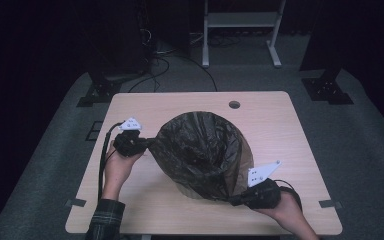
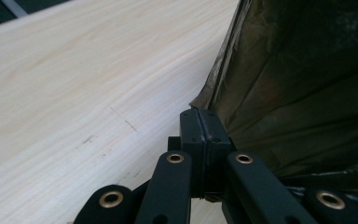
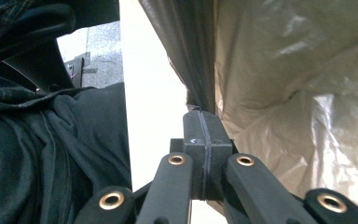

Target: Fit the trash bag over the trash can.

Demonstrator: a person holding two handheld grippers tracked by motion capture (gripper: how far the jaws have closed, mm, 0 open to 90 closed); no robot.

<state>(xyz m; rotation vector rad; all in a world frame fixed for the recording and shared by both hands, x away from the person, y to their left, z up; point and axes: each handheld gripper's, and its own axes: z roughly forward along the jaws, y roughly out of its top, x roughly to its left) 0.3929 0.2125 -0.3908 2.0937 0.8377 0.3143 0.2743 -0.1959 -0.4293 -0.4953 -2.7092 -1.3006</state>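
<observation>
2 grippers [image 1: 152,141] [image 1: 235,200] pinching crinkled, domed plastic bag [image 1: 202,155]

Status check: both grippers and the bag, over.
Left gripper shut on bag edge. Right gripper shut on opposite edge. Dark plastic bag ballooned over table. Nothing in the way.

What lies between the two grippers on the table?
The dark plastic bag spans the stretch in the high view; the left gripper and right gripper each pinch an edge of it.
</observation>
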